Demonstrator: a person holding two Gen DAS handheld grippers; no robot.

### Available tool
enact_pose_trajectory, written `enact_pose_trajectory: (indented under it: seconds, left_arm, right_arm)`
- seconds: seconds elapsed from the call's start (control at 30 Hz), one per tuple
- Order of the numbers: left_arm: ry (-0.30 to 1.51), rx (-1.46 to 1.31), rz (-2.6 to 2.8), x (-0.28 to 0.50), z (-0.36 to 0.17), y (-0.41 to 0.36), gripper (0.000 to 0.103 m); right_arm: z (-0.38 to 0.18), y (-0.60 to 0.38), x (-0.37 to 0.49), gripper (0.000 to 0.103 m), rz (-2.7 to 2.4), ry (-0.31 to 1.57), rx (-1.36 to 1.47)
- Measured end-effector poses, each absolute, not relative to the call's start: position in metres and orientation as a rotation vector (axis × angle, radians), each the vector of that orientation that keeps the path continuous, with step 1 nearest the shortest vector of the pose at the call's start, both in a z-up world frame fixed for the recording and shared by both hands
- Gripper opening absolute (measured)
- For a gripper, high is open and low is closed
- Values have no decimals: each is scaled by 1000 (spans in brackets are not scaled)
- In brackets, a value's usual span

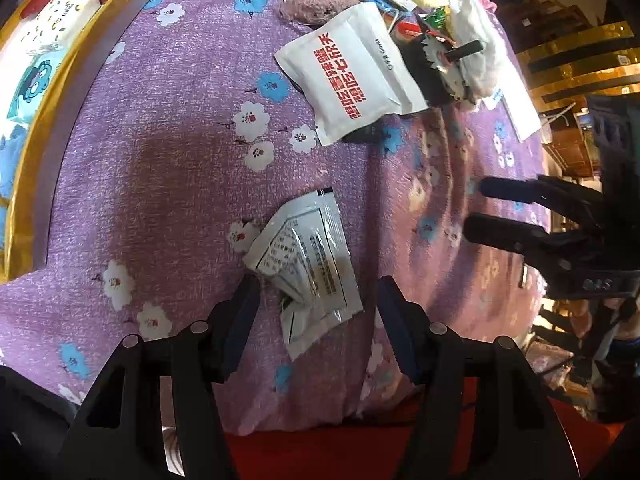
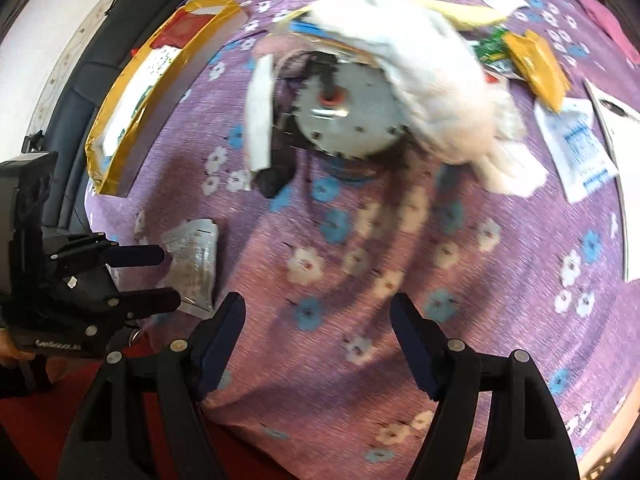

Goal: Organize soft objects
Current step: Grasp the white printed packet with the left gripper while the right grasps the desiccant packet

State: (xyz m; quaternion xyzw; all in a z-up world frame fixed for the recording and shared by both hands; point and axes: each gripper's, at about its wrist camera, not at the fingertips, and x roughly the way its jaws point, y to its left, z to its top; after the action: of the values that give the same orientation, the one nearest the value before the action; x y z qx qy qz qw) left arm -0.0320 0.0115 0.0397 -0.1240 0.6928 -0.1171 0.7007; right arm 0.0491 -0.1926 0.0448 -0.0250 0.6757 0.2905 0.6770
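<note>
A crumpled clear-and-white sachet (image 1: 308,264) lies on the purple flowered cloth (image 1: 160,168), just ahead of my open left gripper (image 1: 316,312), between its fingertips. It also shows in the right wrist view (image 2: 194,260). A white pillow pack with red print (image 1: 352,72) lies farther back, by a pink plush (image 1: 318,0) and a white cloth glove (image 1: 472,32). My right gripper (image 2: 318,328) is open and empty over bare cloth. The white glove (image 2: 424,80) lies draped over a round metal motor (image 2: 344,116) ahead of it.
A gold-rimmed box (image 1: 36,128) holding printed packs stands at the left; it also shows in the right wrist view (image 2: 132,92). Yellow pouches (image 2: 536,64), white packets (image 2: 576,148) and papers lie at the back right. The cloth's front edge drops to a red surface (image 1: 320,452).
</note>
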Motion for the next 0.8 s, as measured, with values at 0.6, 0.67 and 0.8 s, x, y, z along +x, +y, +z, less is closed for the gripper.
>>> enact_pose_trajectory:
  seconds: [0.6,0.67,0.8]
  left_arm:
    - [1464,-215,-186,-26,34,22,20]
    - [1458,-249,-153,-22,35,39,20]
    - [1455,-309,-145,-23,34,60,20]
  right_arm:
    - [54,-274,103,75,468,1455,-113]
    - [57,-284,118,75,431,1439,-125]
    - [55,-294,143,75,380,1429,-139]
